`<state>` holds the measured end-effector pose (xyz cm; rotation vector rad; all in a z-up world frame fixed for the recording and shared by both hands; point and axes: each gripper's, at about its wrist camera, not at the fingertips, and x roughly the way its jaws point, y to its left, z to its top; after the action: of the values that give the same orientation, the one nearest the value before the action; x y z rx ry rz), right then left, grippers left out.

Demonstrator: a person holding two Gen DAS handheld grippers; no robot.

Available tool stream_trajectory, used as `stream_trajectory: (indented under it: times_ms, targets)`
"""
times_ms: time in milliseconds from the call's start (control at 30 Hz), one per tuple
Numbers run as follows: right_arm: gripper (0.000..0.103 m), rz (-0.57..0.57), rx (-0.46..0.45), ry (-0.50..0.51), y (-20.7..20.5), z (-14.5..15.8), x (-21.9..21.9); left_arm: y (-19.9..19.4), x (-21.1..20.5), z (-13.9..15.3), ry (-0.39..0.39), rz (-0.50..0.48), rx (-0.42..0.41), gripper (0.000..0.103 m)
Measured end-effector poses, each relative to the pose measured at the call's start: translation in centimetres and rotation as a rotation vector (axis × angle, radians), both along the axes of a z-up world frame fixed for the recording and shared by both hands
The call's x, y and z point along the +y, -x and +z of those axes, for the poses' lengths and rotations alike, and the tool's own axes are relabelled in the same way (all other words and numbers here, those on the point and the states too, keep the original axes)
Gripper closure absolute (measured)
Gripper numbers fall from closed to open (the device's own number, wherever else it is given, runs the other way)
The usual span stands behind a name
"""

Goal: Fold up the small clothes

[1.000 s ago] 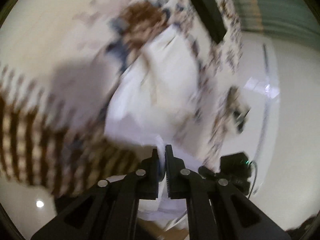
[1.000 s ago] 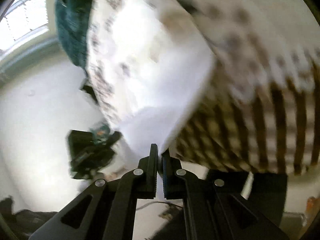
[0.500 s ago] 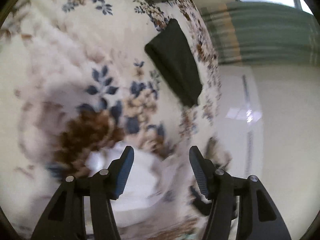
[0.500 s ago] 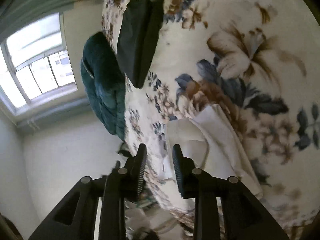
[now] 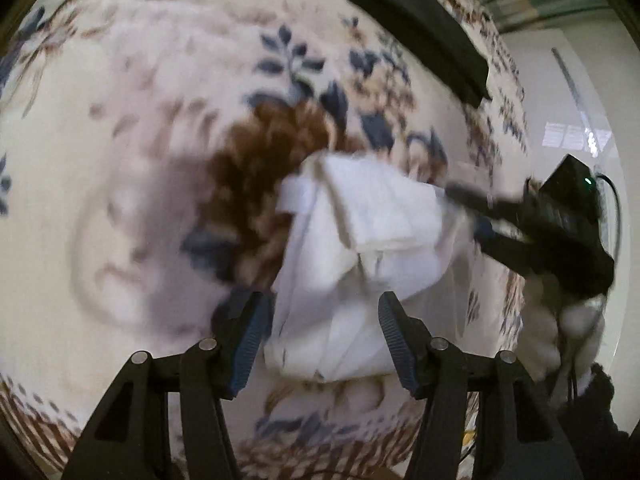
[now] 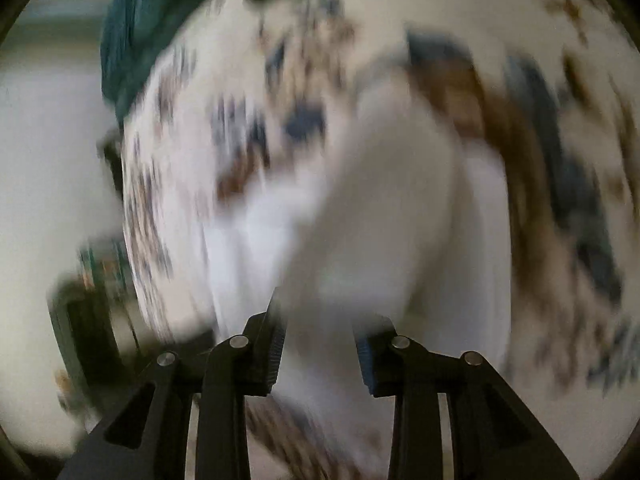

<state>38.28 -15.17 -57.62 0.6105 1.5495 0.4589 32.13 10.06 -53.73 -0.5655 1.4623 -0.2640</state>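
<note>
a floral bedspread (image 5: 132, 128), cream with brown and blue flowers, fills most of both views, with a pale wall and glossy floor at the right edge of the left wrist view. a white folded garment (image 5: 360, 248) lies on the bedspread at the centre of the left wrist frame, one flap turned over its upper part; its lower edge falls between the fingers of the left hand-held gripper (image 5: 326, 340). that gripper's jaws stand wide apart, the blue ribbed pads (image 5: 250, 336) on either side of the cloth, and it cannot be told whether they touch it. a flat black folded item (image 5: 420, 28) rests on the bedspread at the upper right of the frame, well apart from the garment. the right hand-held gripper (image 5: 460, 200) reaches in from the right of the frame, its blurred fingers at the garment's right edge.

the right wrist view is heavily motion-blurred. the white garment (image 6: 380, 220) fills the centre and lower middle, running down between the fingers of the right hand-held gripper (image 6: 320, 352), whose jaws are parted with cloth in the gap; whether the pads press on it cannot be told. a dark teal cushion (image 6: 132, 28) sits at the upper left, at the bed's edge.
</note>
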Motion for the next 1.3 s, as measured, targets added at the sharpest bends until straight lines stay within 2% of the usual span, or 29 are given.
stream_trajectory:
  times_ms: [100,167,267,333,433,500,600,667,733,767,800,833,867,933,1033,1067,1167,1233,1300]
  targets:
    - [0.069,-0.207,-0.041,0.008,-4.2,0.2,-2.8,-2.1,-0.7,-0.2,0.005,-0.018,-0.012,0.048]
    - [0.069,-0.251,-0.068,0.045,-4.7,1.6,-4.7,-3.5,-1.4,-0.3,0.01,-0.038,-0.029,0.048]
    - [0.069,-0.243,-0.086,0.099,-3.9,2.5,-6.1,-5.2,-2.6,-1.4,-0.015,-0.085,-0.038,0.048]
    - [0.069,-0.247,-0.071,0.122,-2.5,3.0,-7.6,-7.3,-3.1,-2.9,0.0,-0.08,-0.021,0.048]
    - [0.069,-0.237,-0.023,0.085,-0.9,2.1,-8.9,-10.5,-3.2,-3.6,0.005,-0.042,-0.019,0.048]
    - [0.068,-0.2,-0.007,0.072,-0.3,1.0,-8.6,-12.9,-2.8,-3.1,-0.003,-0.017,-0.059,0.048]
    - [0.068,-0.03,-0.007,0.132,-0.3,0.3,-5.0,-15.1,-1.7,-1.3,-0.026,0.008,-0.118,0.048]
    - [0.069,0.138,-0.005,0.125,-0.3,0.1,-1.4,-15.4,-1.2,-0.2,-0.051,0.015,-0.15,0.048]
    - [0.069,0.244,-0.025,0.131,-0.8,-0.1,1.8,-14.8,-0.5,0.5,-0.061,0.02,-0.159,0.048]
    - [0.069,0.259,-0.042,0.157,-1.4,-0.3,2.9,-14.2,-0.1,0.8,-0.07,0.022,-0.16,0.048]
    - [0.067,0.233,-0.06,0.191,-2.6,-0.7,3.9,-13.6,0.1,1.0,-0.075,0.022,-0.155,0.048]
    - [0.067,0.123,-0.069,0.152,-4.9,-1.2,3.8,-13.2,0.3,1.1,-0.077,0.023,-0.15,0.048]
    - [0.067,0.123,-0.069,0.152,-4.9,-1.2,3.8,-12.5,0.3,1.3,-0.079,0.026,-0.146,0.048]
    - [0.067,-0.023,-0.077,0.08,-6.8,-1.1,1.8,-11.1,0.6,1.3,-0.066,0.021,-0.128,0.048]
    - [0.062,-0.176,-0.084,0.048,-8.1,0.2,-2.5,-9.5,-0.6,0.1,-0.028,-0.023,-0.084,0.048]
    - [0.058,-0.203,-0.079,0.076,-7.6,0.8,-5.1,-9.2,-1.2,-0.3,-0.014,-0.047,-0.073,0.048]
    - [0.057,-0.215,-0.065,0.106,-6.7,0.9,-7.2,-8.5,-3.1,-1.3,-0.023,-0.116,-0.061,0.048]
    - [0.055,-0.213,-0.019,0.125,-5.1,0.1,-9.4,-8.9,-4.1,-2.0,-0.068,-0.142,-0.07,0.048]
    - [0.055,-0.211,0.02,0.134,-4.4,-0.8,-9.9,-10.3,-4.0,-2.7,-0.113,-0.11,-0.082,0.048]
